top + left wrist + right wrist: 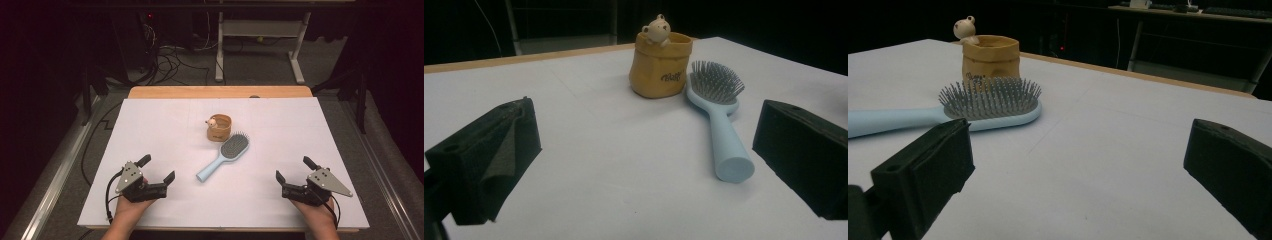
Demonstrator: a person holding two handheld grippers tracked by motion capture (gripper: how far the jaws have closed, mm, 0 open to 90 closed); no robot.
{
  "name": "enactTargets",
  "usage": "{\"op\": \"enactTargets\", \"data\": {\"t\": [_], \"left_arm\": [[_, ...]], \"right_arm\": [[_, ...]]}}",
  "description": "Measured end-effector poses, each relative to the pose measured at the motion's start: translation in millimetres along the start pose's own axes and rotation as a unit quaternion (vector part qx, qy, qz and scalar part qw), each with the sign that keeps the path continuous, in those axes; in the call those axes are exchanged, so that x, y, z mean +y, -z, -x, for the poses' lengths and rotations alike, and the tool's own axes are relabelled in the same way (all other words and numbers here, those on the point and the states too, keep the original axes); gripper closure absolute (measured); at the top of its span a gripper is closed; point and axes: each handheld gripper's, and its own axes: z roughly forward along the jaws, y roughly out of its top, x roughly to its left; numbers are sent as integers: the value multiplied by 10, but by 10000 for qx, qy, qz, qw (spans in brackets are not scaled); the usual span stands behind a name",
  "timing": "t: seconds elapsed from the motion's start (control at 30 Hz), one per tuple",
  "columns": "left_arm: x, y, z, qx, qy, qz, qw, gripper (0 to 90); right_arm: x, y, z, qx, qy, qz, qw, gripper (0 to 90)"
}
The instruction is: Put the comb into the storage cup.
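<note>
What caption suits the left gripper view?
Open left gripper faces a light-blue plastic hairbrush beside a tan bear-topped pouch.

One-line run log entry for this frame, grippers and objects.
left gripper: open, empty | right gripper: open, empty | light blue plastic hairbrush: flat, bristles up, mid-table | tan bear-trimmed pouch: upright behind brush head

A dark cursive word is showing on the front of the tan pouch (661, 70), too small to read reliably.
</note>
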Motion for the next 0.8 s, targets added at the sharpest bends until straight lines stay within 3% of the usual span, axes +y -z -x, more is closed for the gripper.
{"op": "enactTargets", "data": {"t": [0.8], "left_arm": [[13, 1, -21, 19, -2, 38, 10000, 1]], "right_arm": [[-1, -4, -1, -13, 11, -15, 10000, 3]]}}
